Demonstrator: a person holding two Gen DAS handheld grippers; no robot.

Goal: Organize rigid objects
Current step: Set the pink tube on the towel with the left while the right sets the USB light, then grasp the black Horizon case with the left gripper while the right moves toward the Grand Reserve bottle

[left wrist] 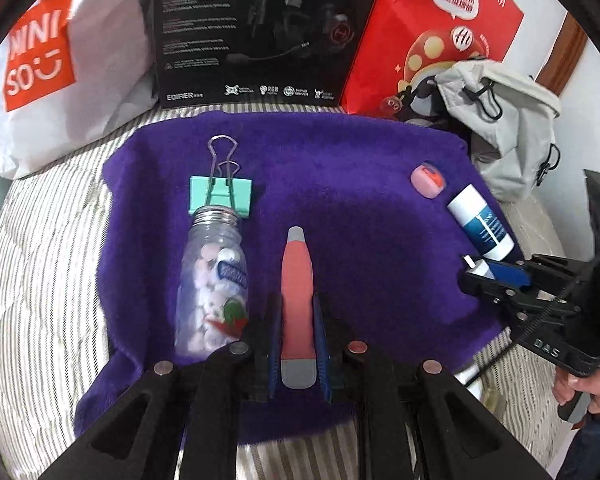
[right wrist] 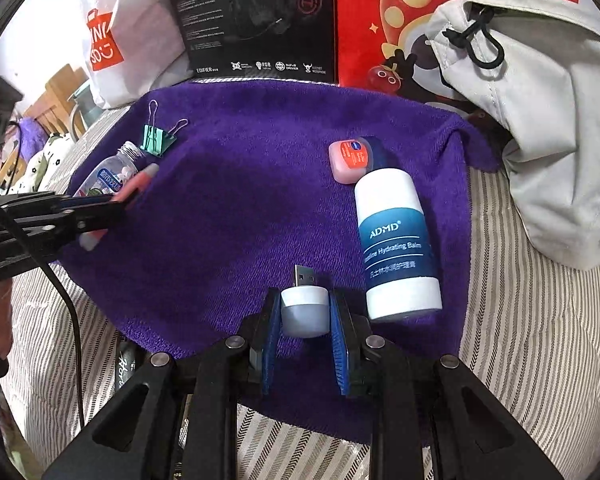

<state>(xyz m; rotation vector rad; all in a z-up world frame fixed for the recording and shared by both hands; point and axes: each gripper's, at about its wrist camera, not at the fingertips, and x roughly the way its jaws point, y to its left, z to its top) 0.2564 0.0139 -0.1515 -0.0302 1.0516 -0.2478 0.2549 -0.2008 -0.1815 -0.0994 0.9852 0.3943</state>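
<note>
Left wrist view: the left gripper (left wrist: 298, 336) has its jaws clamped on a coral utility knife (left wrist: 297, 276) beside a candy bottle (left wrist: 214, 276) and mint binder clip (left wrist: 220, 196), near the purple towel's (left wrist: 340, 168) left edge. Right gripper (right wrist: 305, 312) jaws grip a USB light (right wrist: 305, 308) beside an "ADMD Hydrating Balm" tube (right wrist: 396, 240). Sorting looks roughly half done. Behind: Miniso bag (left wrist: 40, 64), Edifier box (left wrist: 260, 28).

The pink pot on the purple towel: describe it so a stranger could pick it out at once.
Start at the purple towel spread over the striped bedding. On its right side lies a white-and-blue balm tube; the pink pot sits at that tube's far end, apparently touching it. It is the only small, squat, rounded item there, pink with an orange-and-blue label on top.
</note>
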